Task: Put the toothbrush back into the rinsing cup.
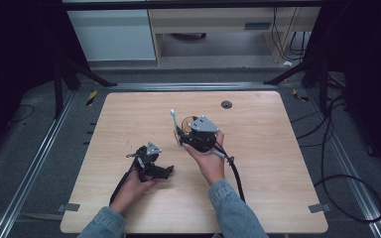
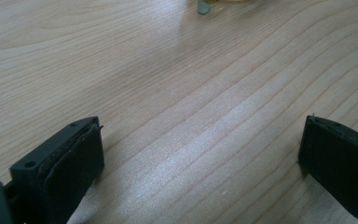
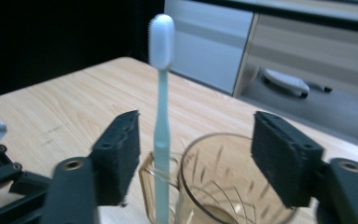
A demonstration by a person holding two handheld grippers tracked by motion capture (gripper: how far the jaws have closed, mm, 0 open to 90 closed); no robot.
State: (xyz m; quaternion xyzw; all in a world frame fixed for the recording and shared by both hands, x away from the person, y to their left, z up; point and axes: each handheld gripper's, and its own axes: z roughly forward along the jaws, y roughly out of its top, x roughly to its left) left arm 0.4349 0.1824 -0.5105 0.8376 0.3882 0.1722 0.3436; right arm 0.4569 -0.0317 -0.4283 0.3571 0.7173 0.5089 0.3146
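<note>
Nearest, right hand-held gripper (image 3: 193, 163): its two black jaws stand well apart in my right gripper view, with the toothbrush between them and nearer the left pad; neither pad presses on it, so I hold nothing.
Right hand (image 1: 209, 159): my forearm comes up from the bottom edge in a denim sleeve, palm wrapped under the gripper body, grey plate on top, jaws aimed away from me toward the far side of the worktop (image 1: 258, 148).
Toothbrush (image 3: 161, 112): pale blue-white, long axis close to upright, head at the top and handle going down into the cup; in the high view it leans a little to the left.
Cup (image 3: 223, 186): clear amber glass with a handle, standing on the worktop just ahead of my right jaws, near the middle of the board.
Left hand-held gripper (image 2: 200, 163): jaws wide apart over bare wood, nothing between them.
Left hand (image 1: 138, 184): lower left of the worktop, well apart from the cup, gripper held low and aimed across the wood toward the cup.
Cable (image 1: 235, 173): trails from my right gripper back past my sleeve.
</note>
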